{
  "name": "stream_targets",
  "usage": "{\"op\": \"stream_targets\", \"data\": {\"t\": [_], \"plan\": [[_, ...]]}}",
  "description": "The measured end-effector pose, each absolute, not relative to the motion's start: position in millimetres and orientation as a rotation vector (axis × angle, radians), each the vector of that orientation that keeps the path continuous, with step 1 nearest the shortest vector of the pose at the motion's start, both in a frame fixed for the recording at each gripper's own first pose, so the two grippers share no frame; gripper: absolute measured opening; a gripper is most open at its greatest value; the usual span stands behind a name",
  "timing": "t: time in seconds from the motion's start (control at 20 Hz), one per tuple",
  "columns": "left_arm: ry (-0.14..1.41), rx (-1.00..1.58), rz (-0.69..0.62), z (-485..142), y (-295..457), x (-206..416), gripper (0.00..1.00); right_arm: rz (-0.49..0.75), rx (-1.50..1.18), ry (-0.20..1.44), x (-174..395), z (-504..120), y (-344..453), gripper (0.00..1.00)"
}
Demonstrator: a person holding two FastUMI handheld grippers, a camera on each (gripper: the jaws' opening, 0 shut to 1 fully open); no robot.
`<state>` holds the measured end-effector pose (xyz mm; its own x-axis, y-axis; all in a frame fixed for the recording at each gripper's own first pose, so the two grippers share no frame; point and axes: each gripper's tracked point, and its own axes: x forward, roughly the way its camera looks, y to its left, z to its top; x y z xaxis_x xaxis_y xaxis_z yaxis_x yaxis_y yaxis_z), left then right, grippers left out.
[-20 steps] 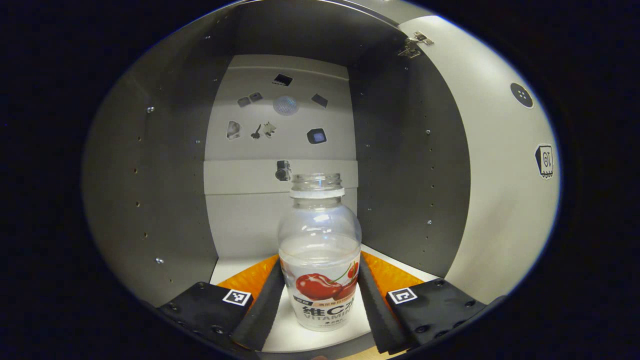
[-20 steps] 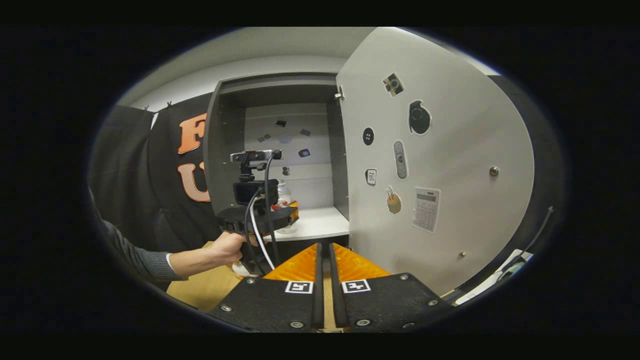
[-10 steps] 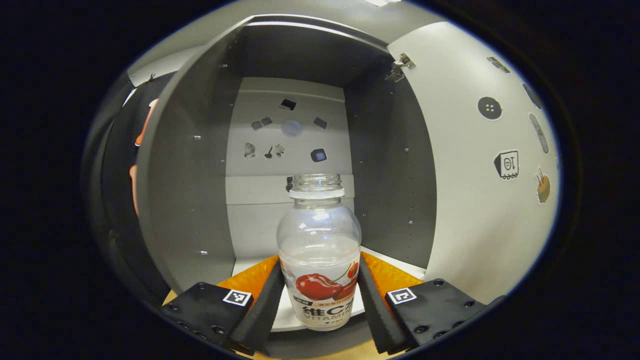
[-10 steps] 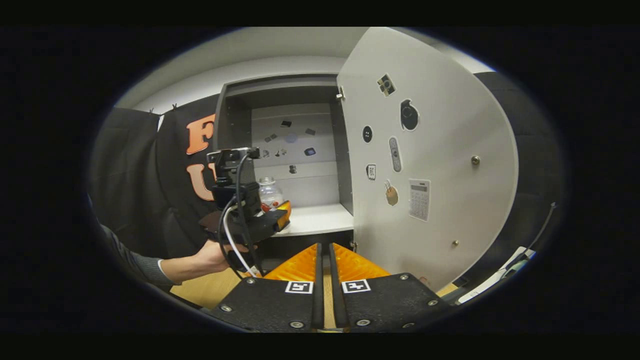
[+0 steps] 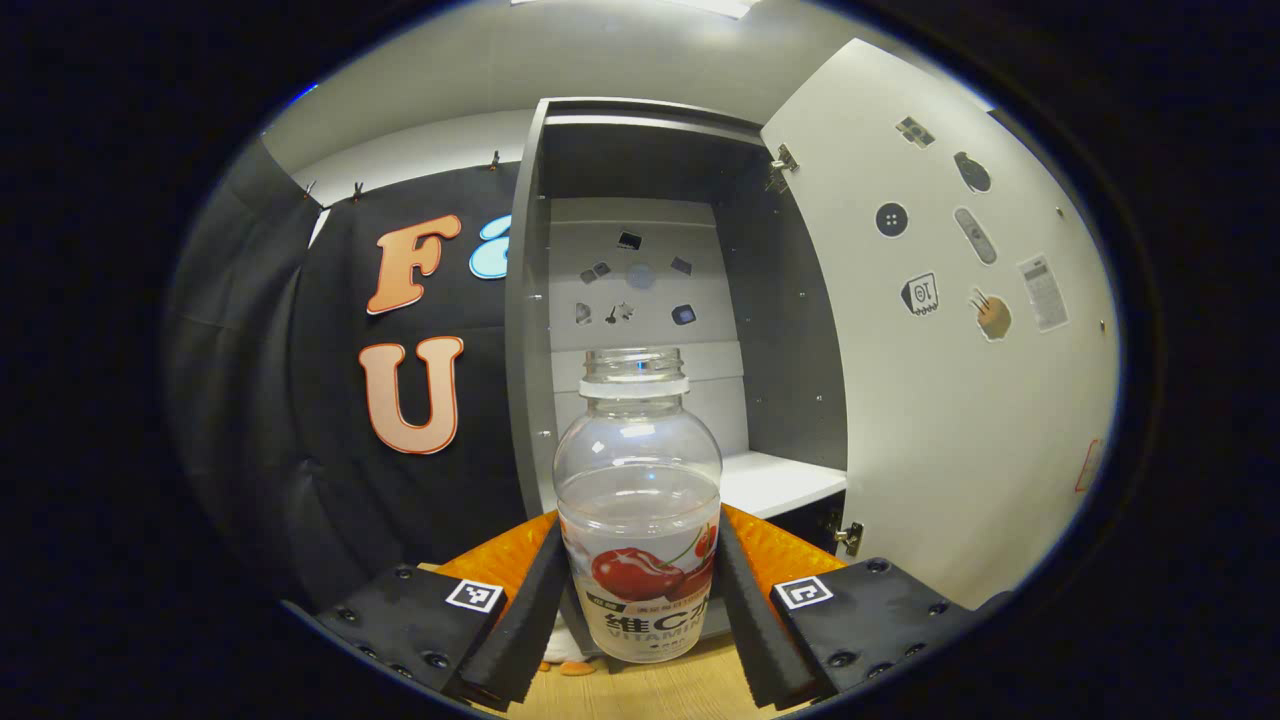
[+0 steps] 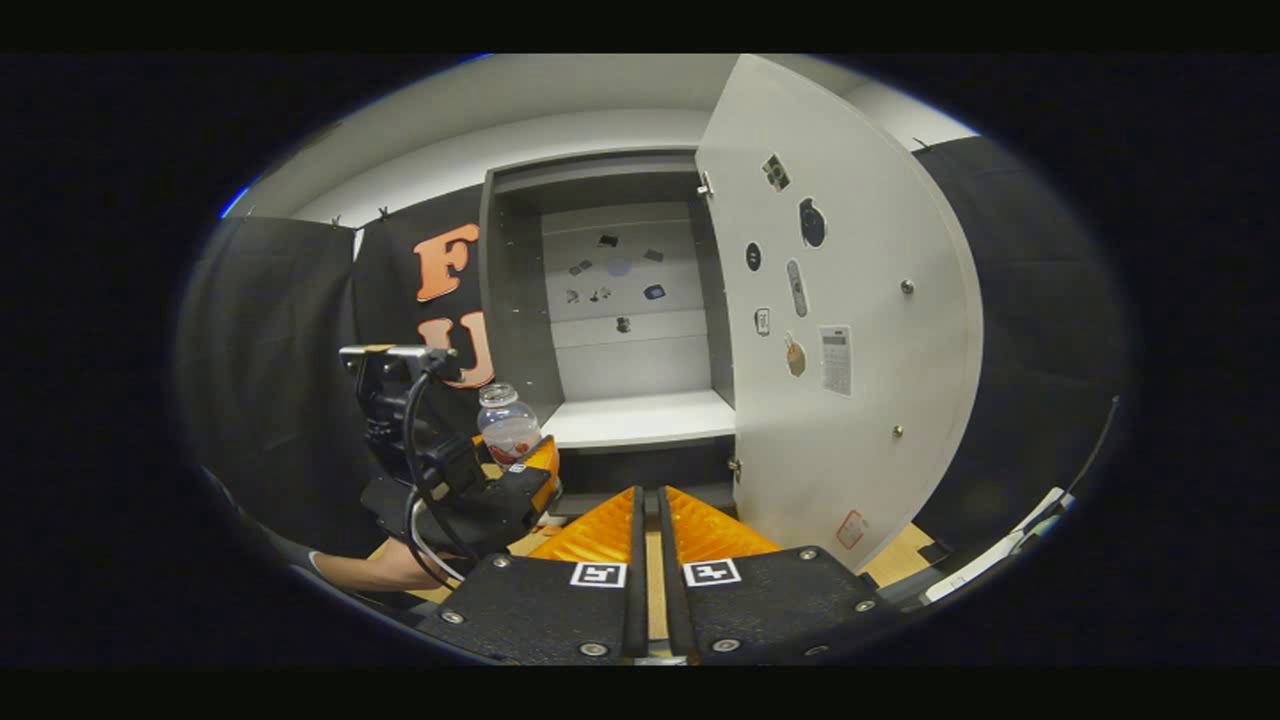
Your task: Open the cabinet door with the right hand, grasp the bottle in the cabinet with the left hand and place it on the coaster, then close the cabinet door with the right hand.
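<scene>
Left gripper view first: our left gripper (image 5: 640, 590) grasps the bottle (image 5: 639, 500), one finger pressed on each side of its labelled lower half. We see the bottle upright, uncapped, clear above the label. It is outside the cabinet (image 5: 650, 300), in front of it, with the wooden table (image 5: 650, 690) showing under its base. We cannot tell whether the base touches the wood. Behind the bottle the cabinet stands open, its white shelf (image 5: 775, 480) bare, and the cabinet door (image 5: 950, 380) swung out to the right with stickers on its inner face.

Right gripper view next: our right gripper (image 6: 647, 560) is clenched, its fingers nearly meeting with a thin slit between them and nothing held. Beyond them we see the left gripper (image 6: 530, 470) low on the left, carrying the bottle (image 6: 507, 424) well clear of the cabinet (image 6: 610, 300) and to the left of its opening. A hand (image 6: 385, 572) shows below that gripper. The cabinet door (image 6: 850, 330) stands wide open on the right, apart from our right gripper.
</scene>
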<state>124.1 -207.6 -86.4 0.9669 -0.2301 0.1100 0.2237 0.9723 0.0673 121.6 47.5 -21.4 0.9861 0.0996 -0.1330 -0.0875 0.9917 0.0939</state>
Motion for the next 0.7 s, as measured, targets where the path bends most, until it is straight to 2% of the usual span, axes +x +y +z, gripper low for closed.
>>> {"op": "stream_targets", "data": {"t": [0.4,0.7], "plan": [[-0.037,0.06,-0.168,-182.2,-181.8,66.2,0.84,0.145,0.06,0.204,101.8,-41.5,51.4,0.07],[0.037,0.056,-0.14,-254.2,-174.5,46.8,0.84,0.15,0.101,0.296,92.4,-63.5,52.2,0.07]]}}
